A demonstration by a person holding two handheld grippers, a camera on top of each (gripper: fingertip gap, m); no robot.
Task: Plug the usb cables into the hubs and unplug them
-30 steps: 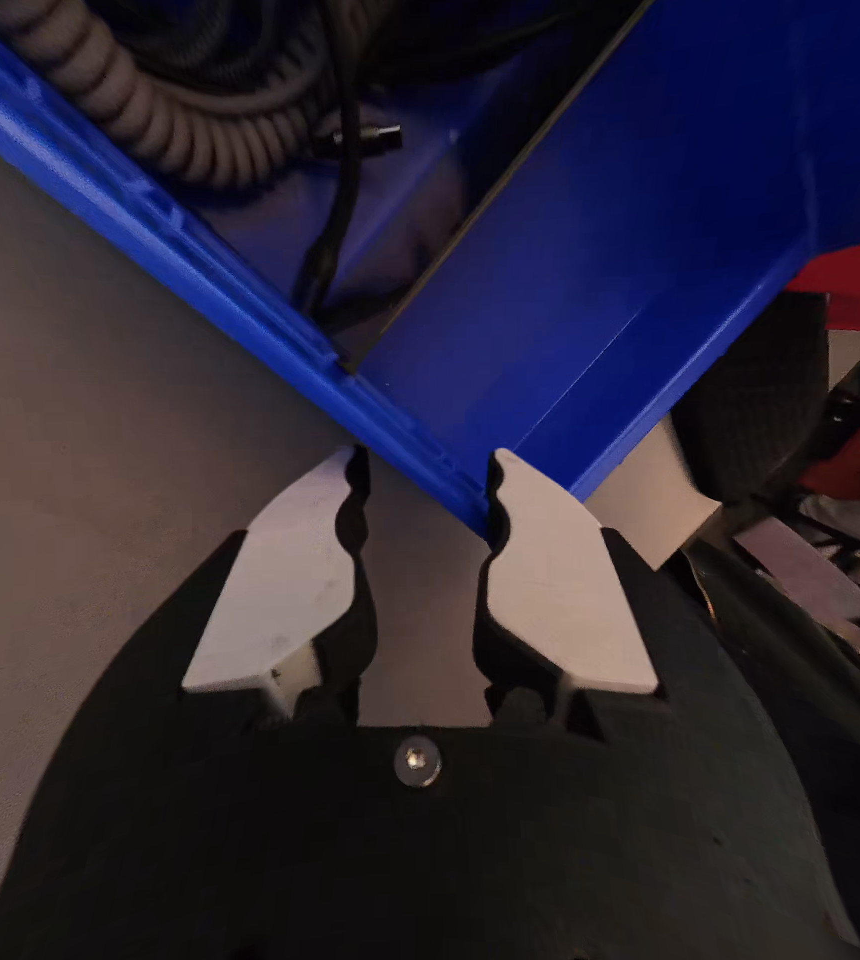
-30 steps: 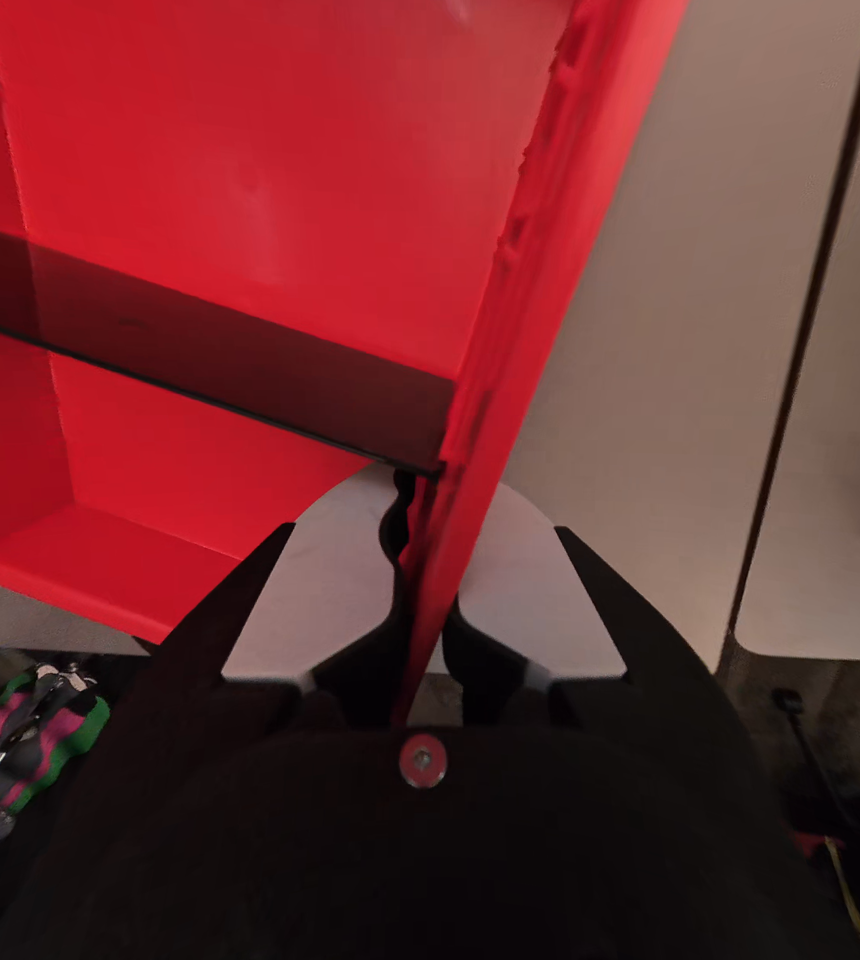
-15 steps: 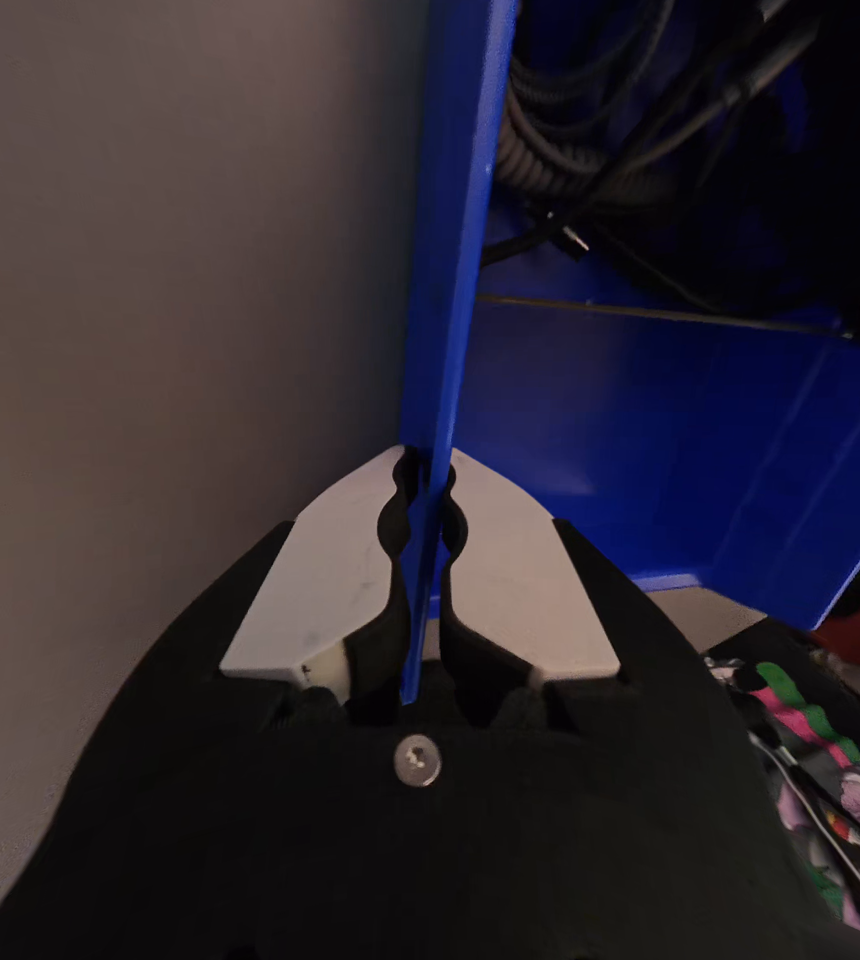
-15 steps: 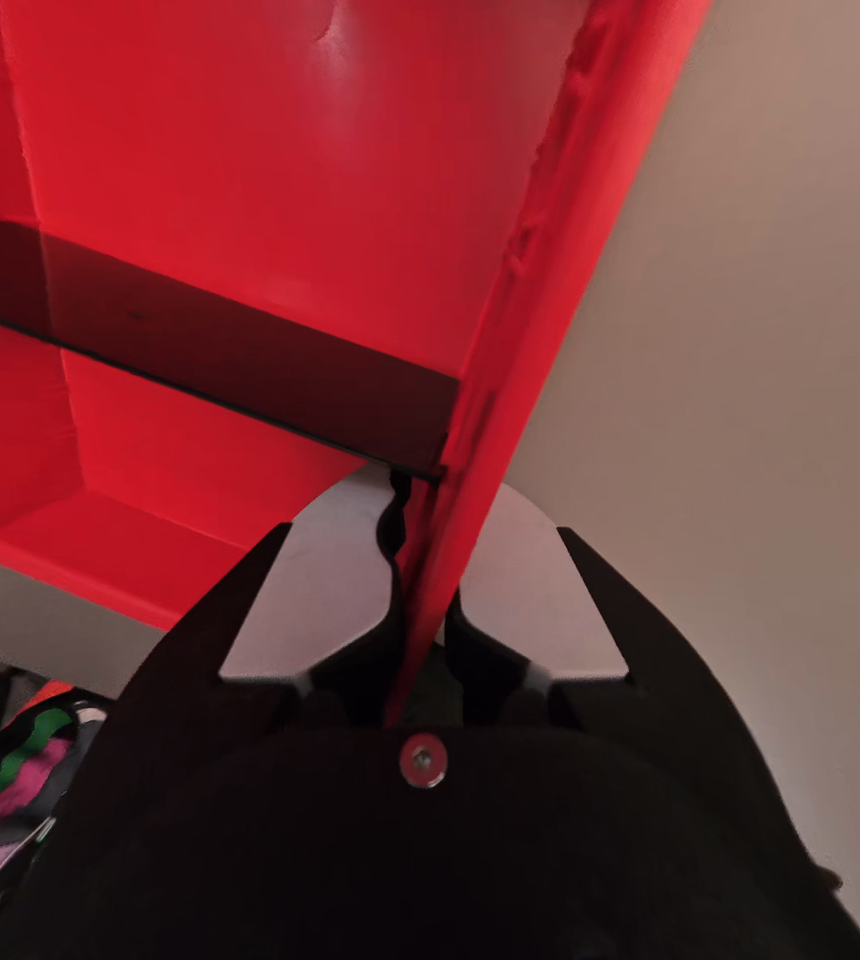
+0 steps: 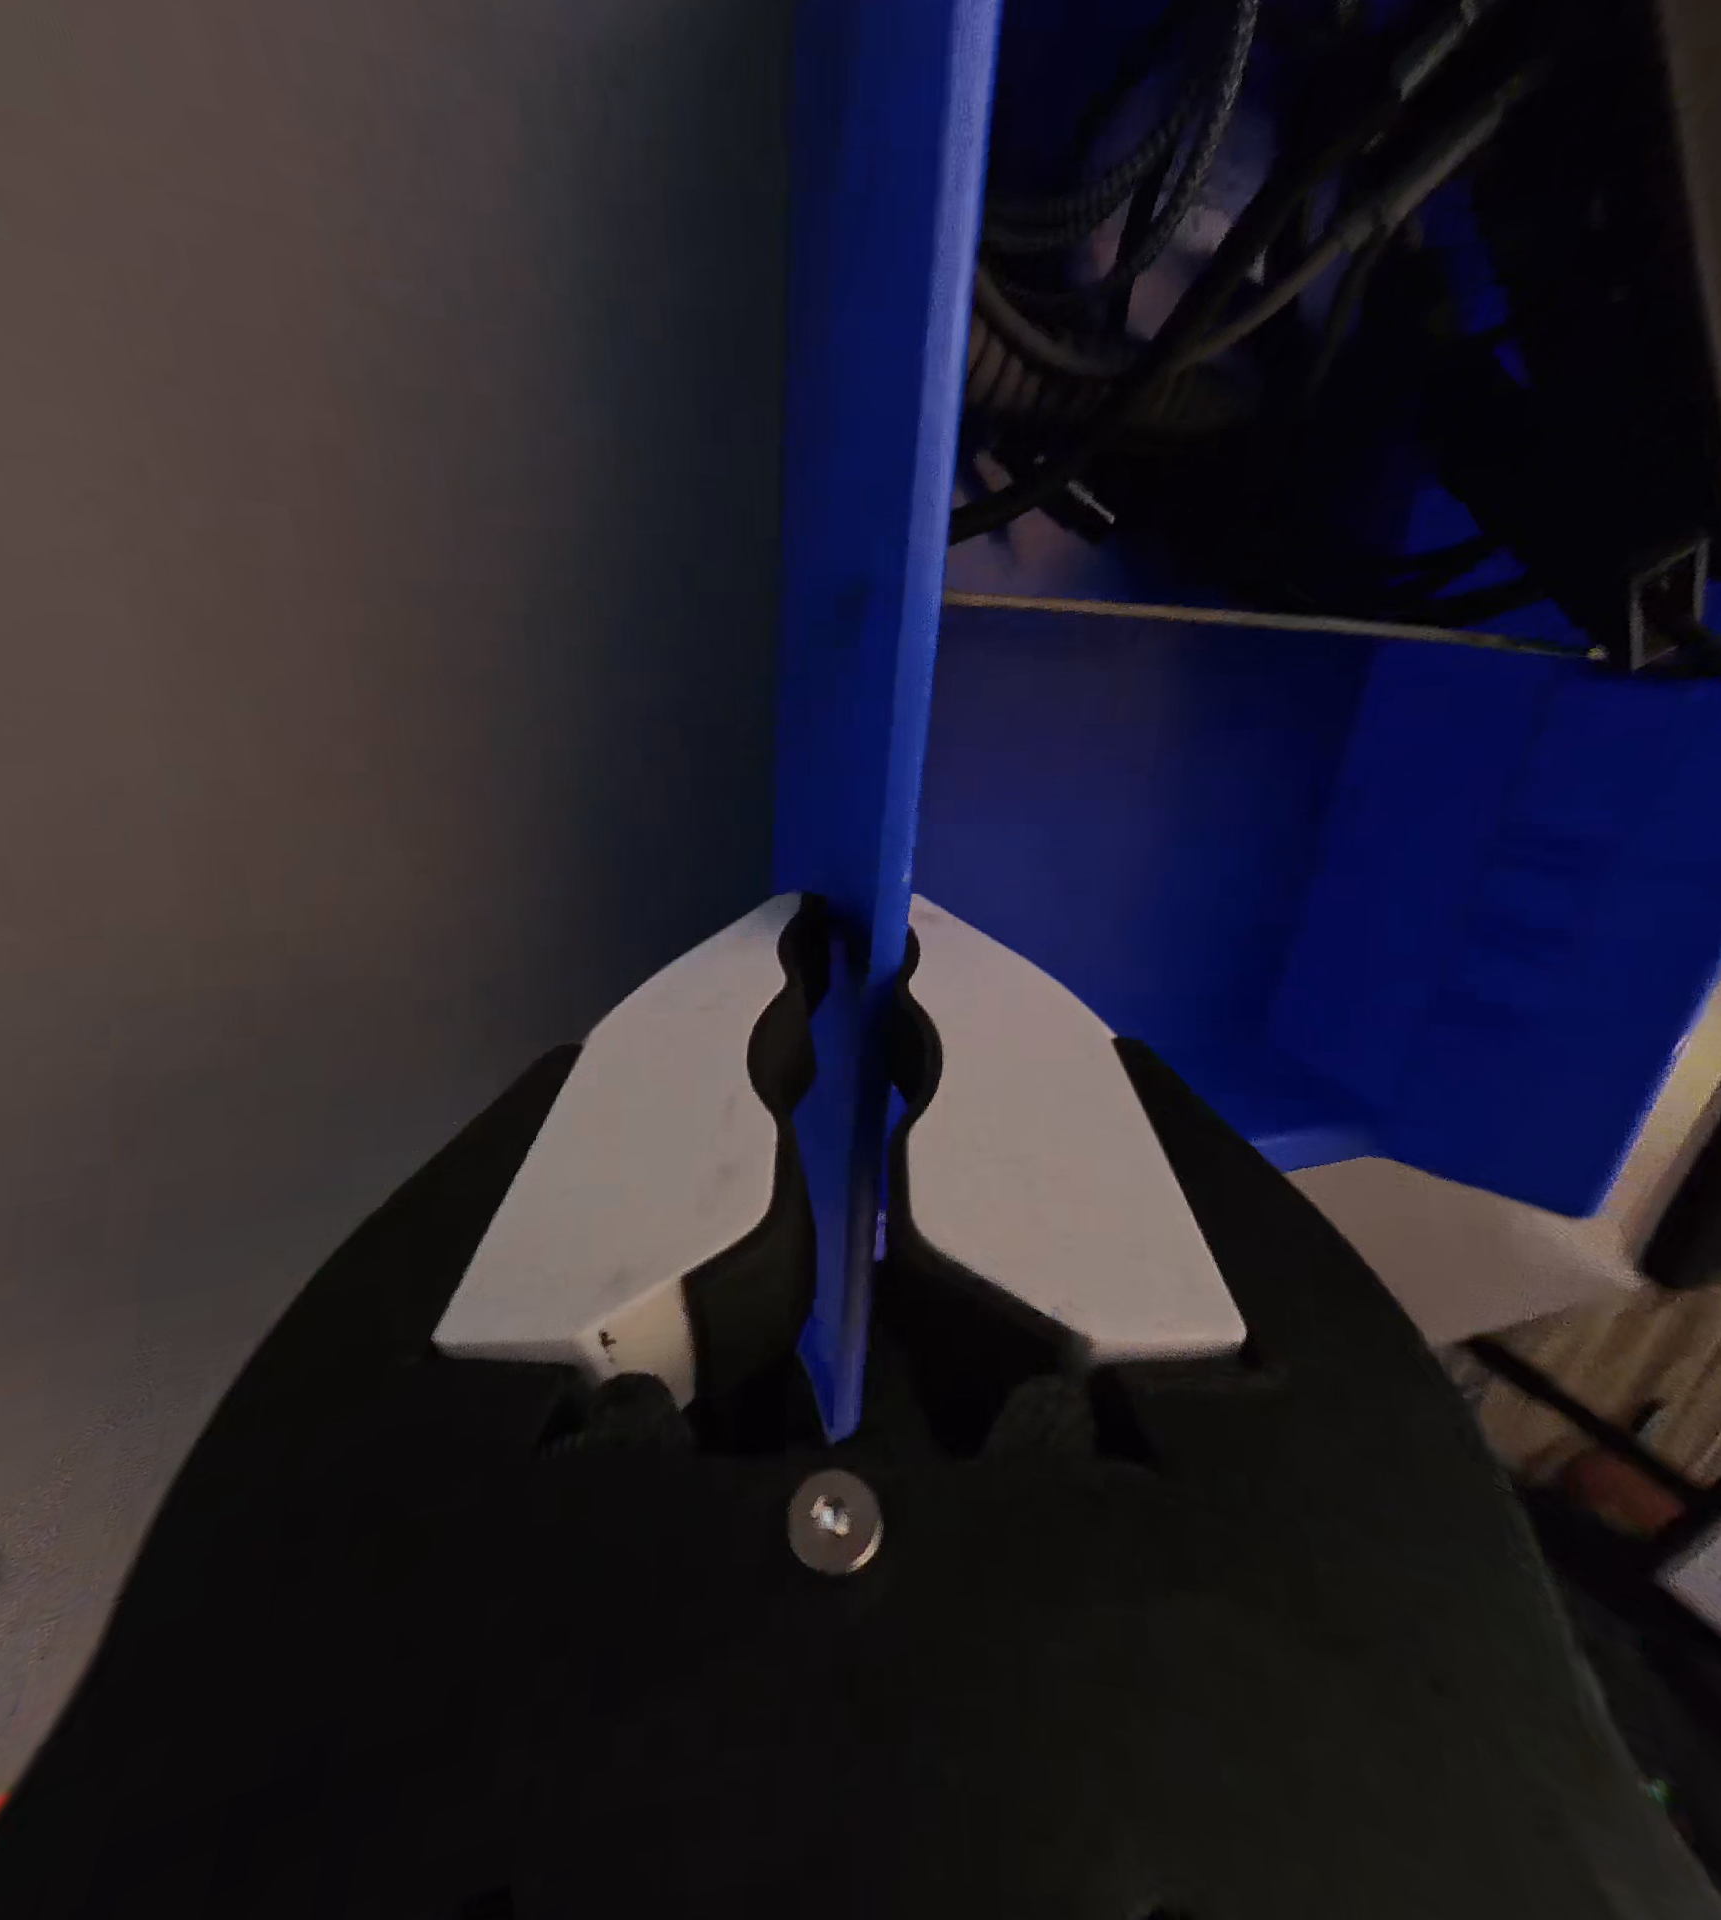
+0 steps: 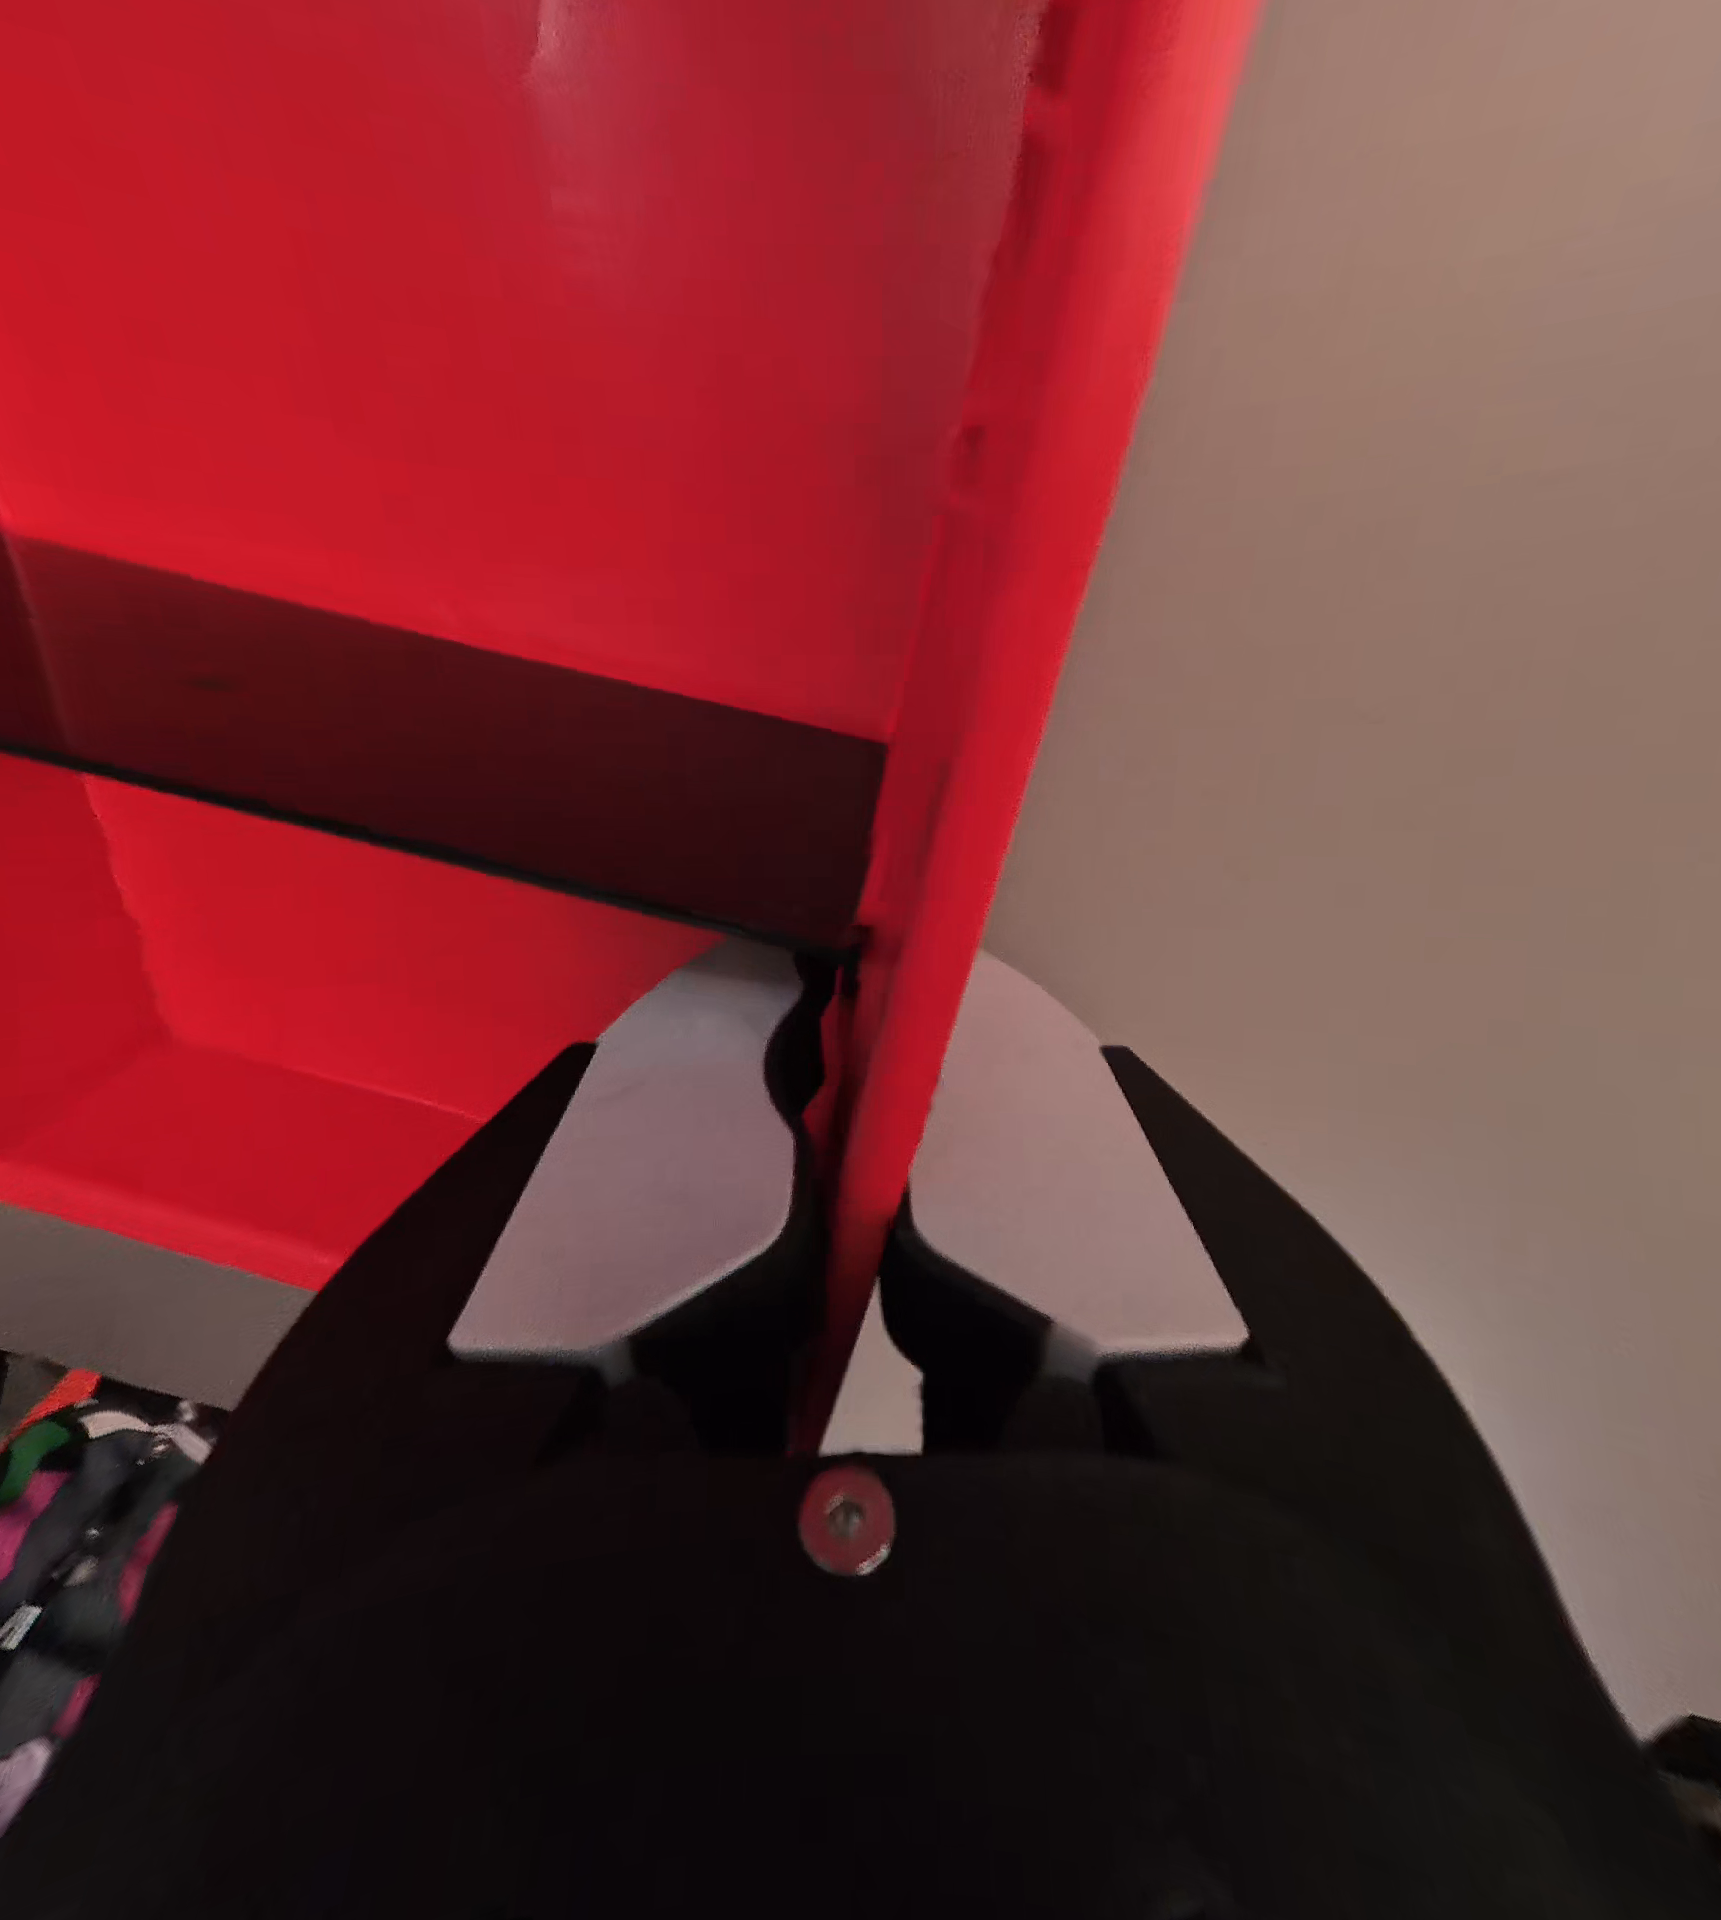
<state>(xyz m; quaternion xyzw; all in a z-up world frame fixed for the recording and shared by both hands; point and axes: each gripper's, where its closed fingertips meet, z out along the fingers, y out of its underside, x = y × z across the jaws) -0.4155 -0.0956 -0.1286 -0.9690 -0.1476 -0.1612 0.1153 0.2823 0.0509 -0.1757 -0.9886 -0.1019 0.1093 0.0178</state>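
Fingers (image 5: 1022, 1122) of the left gripper (image 5: 858, 914) are closed on the side wall of a blue plastic bin (image 5: 882, 499), its thin rim running straight down between the white pads to the black body. Beyond a dark thin divider (image 5: 1251, 621) across the bin, a tangle of black and grey usb cables (image 5: 1147, 260) fills the far compartment, one small plug end (image 5: 1084, 506) lying loose near the wall; the near compartment shows bare blue. A grey tabletop (image 5: 316, 520) spreads left of the bin.

On the other side, the right gripper (image 6: 861, 961) pinches the side wall of a red plastic bin (image 6: 1022, 520) in the same way, fingers (image 6: 690, 1122) clamped on it. A black flat divider (image 6: 399, 727) crosses this bin, and both compartments in sight show only red floor. No hub can be made out in either view.
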